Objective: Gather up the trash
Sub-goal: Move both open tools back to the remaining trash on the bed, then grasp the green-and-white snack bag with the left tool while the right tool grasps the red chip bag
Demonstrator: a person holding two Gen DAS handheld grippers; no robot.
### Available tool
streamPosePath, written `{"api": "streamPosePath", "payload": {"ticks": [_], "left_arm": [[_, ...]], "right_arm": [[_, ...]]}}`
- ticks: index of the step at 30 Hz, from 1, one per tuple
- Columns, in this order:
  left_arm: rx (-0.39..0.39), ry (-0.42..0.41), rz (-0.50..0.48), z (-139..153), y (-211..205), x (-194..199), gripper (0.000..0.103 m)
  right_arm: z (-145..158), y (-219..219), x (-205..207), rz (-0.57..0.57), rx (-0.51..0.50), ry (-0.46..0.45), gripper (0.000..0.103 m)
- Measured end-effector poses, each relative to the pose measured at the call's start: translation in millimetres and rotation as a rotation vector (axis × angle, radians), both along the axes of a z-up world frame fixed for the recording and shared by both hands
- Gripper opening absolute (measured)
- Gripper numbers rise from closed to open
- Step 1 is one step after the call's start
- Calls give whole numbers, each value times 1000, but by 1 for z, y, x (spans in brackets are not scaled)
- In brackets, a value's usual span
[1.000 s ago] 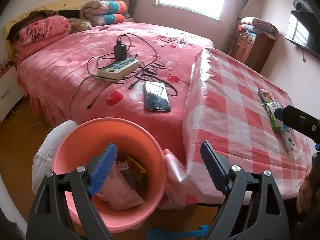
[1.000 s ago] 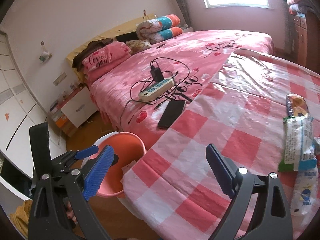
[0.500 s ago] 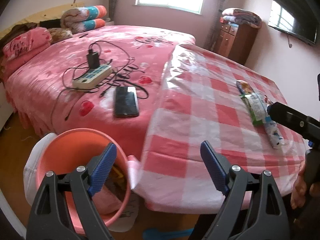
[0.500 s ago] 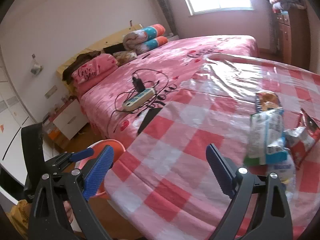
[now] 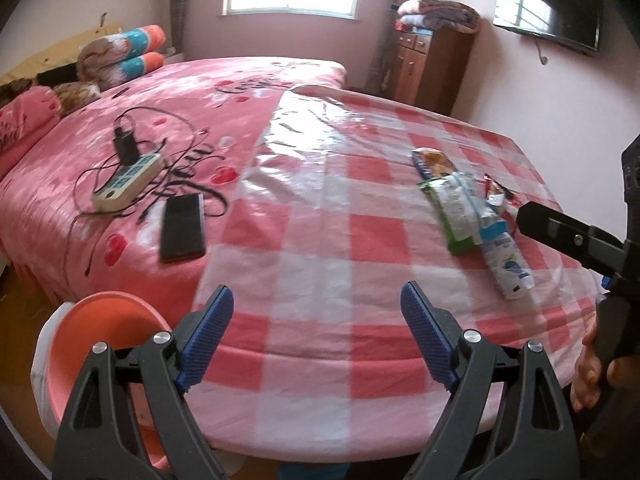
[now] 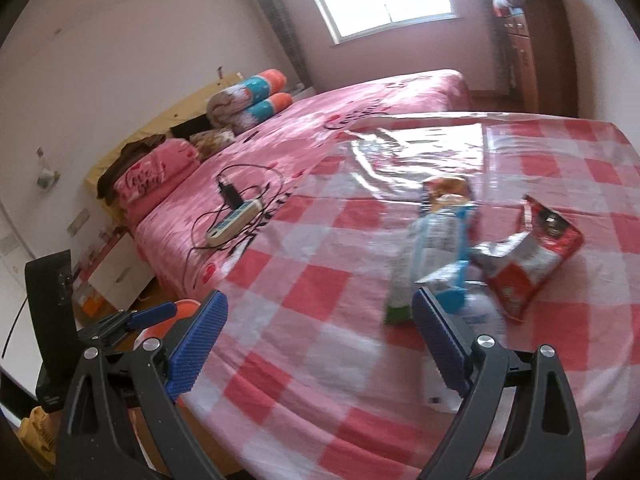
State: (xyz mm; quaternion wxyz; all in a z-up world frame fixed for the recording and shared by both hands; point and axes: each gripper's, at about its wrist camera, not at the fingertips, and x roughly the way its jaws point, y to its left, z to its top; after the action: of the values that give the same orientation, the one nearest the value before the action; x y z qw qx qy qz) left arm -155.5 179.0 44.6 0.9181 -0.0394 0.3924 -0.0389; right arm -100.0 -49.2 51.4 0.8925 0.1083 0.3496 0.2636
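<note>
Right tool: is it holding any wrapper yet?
No, the right tool is open and empty, with the red foil snack wrapper lying on the checked tablecloth.

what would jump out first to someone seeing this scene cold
The red-and-white checked cloth fills both views, with a heap of wrappers lying toward its right side. Left of it, on the pink bed, sit a power strip and phone; a pink bin stands below.
</note>
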Motion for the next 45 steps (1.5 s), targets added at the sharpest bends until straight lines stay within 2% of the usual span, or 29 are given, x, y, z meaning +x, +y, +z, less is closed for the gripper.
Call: {"api": "streamPosePath", "payload": {"ticks": [10,23,29,38,45], "left_arm": [[3,4,-103,5,-49,19,86],[-14,4,-222,4,-103,50,86],[-65,31,-249,0,-118,70,86],[-200,98,-249,-9,-129,109,86],[-222,144,-218,-20,-130,131,86]], "right_arm": [[-6,-73,7,-153,44,29,92],[-20,-128,21,-274,62,72,92],[-26,-138,29,-292,82,108,92],[-33,-139,53,-272,120,182,92],[-36,-126,66,-246,98,195,92]]}}
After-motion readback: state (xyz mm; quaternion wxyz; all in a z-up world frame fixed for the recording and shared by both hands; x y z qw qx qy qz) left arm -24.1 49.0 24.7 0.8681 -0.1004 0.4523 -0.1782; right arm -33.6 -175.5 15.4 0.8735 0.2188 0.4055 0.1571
